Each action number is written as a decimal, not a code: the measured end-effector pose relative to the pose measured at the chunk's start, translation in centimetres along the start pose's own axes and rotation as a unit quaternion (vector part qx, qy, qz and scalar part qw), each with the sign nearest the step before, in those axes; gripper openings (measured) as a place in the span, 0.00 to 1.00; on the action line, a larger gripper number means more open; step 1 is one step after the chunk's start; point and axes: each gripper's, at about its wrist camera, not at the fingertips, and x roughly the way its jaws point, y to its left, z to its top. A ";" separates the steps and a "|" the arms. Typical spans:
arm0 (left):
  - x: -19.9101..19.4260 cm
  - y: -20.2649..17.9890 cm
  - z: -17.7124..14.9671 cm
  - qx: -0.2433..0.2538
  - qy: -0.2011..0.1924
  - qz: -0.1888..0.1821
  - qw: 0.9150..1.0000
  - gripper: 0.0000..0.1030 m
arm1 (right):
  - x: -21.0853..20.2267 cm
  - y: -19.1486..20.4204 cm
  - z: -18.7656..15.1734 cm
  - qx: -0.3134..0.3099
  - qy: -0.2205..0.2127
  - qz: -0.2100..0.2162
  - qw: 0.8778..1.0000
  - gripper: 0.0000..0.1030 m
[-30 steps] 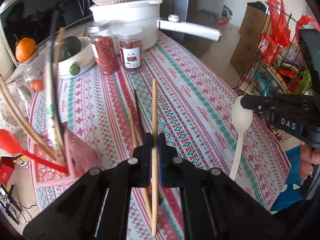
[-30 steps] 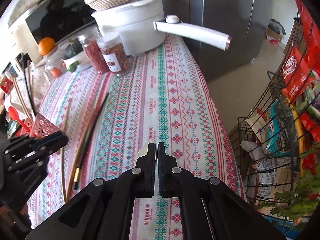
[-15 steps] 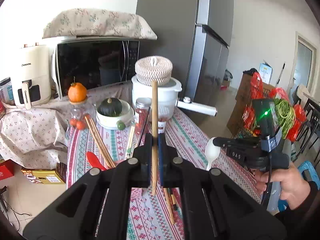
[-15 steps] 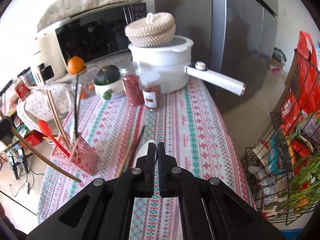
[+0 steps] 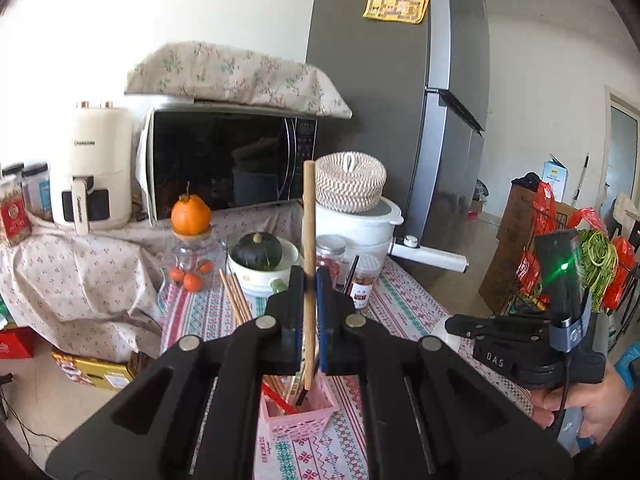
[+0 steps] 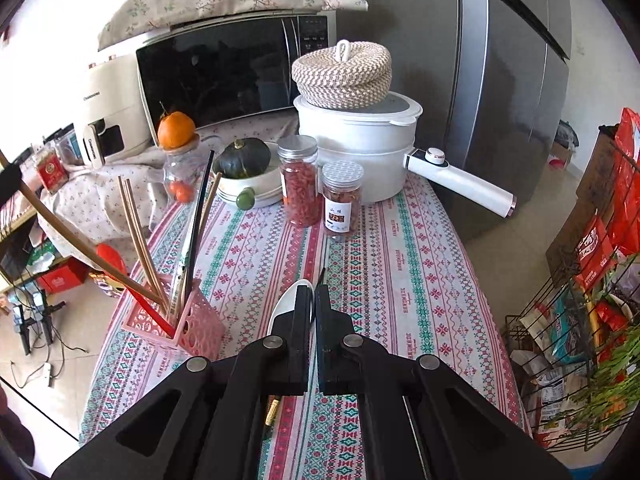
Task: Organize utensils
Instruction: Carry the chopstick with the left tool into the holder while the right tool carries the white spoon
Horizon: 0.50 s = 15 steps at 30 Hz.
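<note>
- Chopstick point(image 5: 308, 240), a single wooden one, stands almost upright in the centre of the left wrist view, pinched between the closed jaws of the left gripper point(image 5: 308, 280). Its lower tip hangs just over the pink utensil basket point(image 5: 298, 420) near the bottom centre, and the grip sits low on the stick. With so much length above the jaws, the stick could pivot in the pads and miss the opening.
- That basket already holds chopsticks and a red spoon point(image 6: 150, 308), all leaning toward the upper left of the right wrist view. A tip coming down among them could catch on one and jam.
- It looks light and stands close to the desk point(image 6: 400, 260) edge at the left of that view, so a sideways push from the stick could tip it or slide it off.
- White spoon point(image 6: 286, 304) is clamped in the narrow, closed right gripper point(image 6: 312, 292), bowl forward at lower centre of its own view. Only a thin part is held, so it may twist.
- Both grippers are close together in the left wrist view, and could collide above the basket.
- Loose chopsticks point(image 6: 272, 410) still lie on the desk under the right gripper and could be knocked.
</note>
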 end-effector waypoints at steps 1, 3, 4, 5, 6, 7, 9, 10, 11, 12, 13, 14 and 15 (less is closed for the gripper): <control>0.6 0.2 -0.4 -0.008 0.010 -0.002 1.000 0.07 | 0.0 0.1 0.1 0.000 -0.002 -0.001 1.000 0.02; 1.8 0.5 -1.0 -0.012 0.032 0.000 0.999 0.07 | -0.1 0.1 0.1 0.002 -0.008 -0.002 1.000 0.02; 2.3 0.6 -1.3 -0.012 0.039 0.003 0.999 0.07 | -0.2 0.2 0.2 0.002 -0.012 -0.003 1.000 0.02; 2.8 0.7 -1.6 -0.013 0.046 0.001 0.999 0.07 | -0.3 0.2 0.2 0.003 -0.018 -0.002 1.000 0.02; 3.3 0.8 -2.0 -0.014 0.058 -0.004 0.998 0.07 | -0.5 0.2 0.2 0.004 -0.024 0.000 1.000 0.02; 3.7 1.0 -2.3 -0.016 0.067 -0.002 0.998 0.07 | -0.6 0.4 0.3 0.005 -0.031 0.001 1.000 0.02; 3.9 1.2 -2.7 -0.019 0.083 0.007 0.996 0.29 | -1.0 0.6 0.5 0.003 -0.049 0.004 0.999 0.02; 3.7 1.3 -2.7 -0.020 0.085 0.011 0.996 0.39 | -1.3 0.9 0.6 0.001 -0.060 0.003 0.998 0.02; 3.3 1.3 -2.6 -0.023 0.084 0.015 0.996 0.54 | -1.6 1.1 0.7 -0.001 -0.071 0.002 0.997 0.02; 2.9 1.4 -2.6 -0.025 0.084 0.018 0.996 0.62 | -1.9 1.4 0.8 -0.003 -0.084 0.001 0.996 0.02; 2.4 1.5 -2.5 -0.026 0.086 0.021 0.996 0.63 | -2.2 1.7 1.0 -0.005 -0.098 0.001 0.995 0.02; 2.1 1.6 -2.5 -0.027 0.092 0.024 0.995 0.64 | -2.5 2.0 1.1 -0.008 -0.111 0.001 0.994 0.02; 1.9 1.8 -2.5 -0.028 0.100 0.027 0.994 0.66 | -2.7 2.4 1.3 -0.011 -0.124 0.000 0.992 0.02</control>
